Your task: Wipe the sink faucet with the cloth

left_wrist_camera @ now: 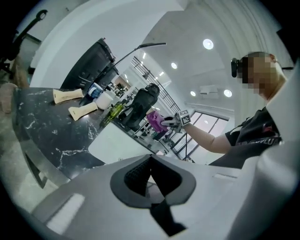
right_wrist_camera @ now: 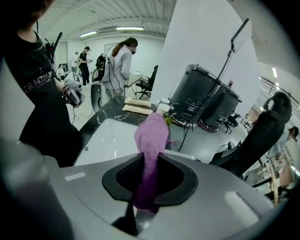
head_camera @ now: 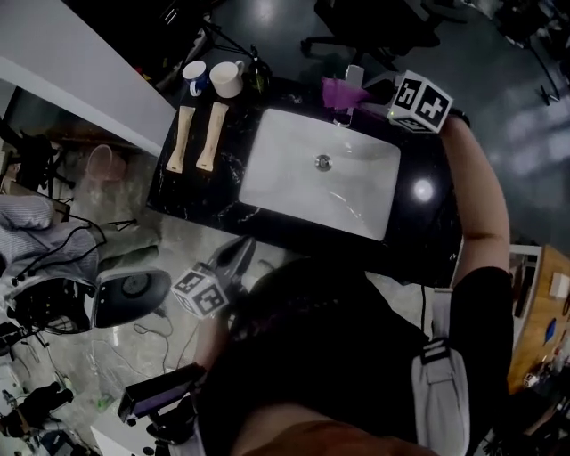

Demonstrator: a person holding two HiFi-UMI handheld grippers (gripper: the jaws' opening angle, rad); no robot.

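A white sink (head_camera: 267, 169) is set in a black marble counter (head_camera: 427, 223). Its faucet (head_camera: 354, 76) stands at the far rim, and a purple cloth (head_camera: 337, 92) hangs against it. My right gripper (head_camera: 374, 109) reaches in from the right, shut on that purple cloth (right_wrist_camera: 151, 140), which rises out of the jaws above the sink (right_wrist_camera: 112, 138). The faucet is hidden behind the cloth in the right gripper view. My left gripper (head_camera: 234, 256) hangs off the counter's near edge, shut and empty. In the left gripper view its closed jaws (left_wrist_camera: 150, 176) face the sink (left_wrist_camera: 117, 143) and the far cloth (left_wrist_camera: 153, 118).
Two mugs (head_camera: 196, 76) (head_camera: 227, 78), a green bottle (head_camera: 258, 76) and two wooden-handled tools (head_camera: 181, 138) (head_camera: 212, 135) sit on the counter's left end. An office chair (head_camera: 374, 27) stands behind the counter. People (right_wrist_camera: 119, 61) and black bins (right_wrist_camera: 197, 93) are farther off.
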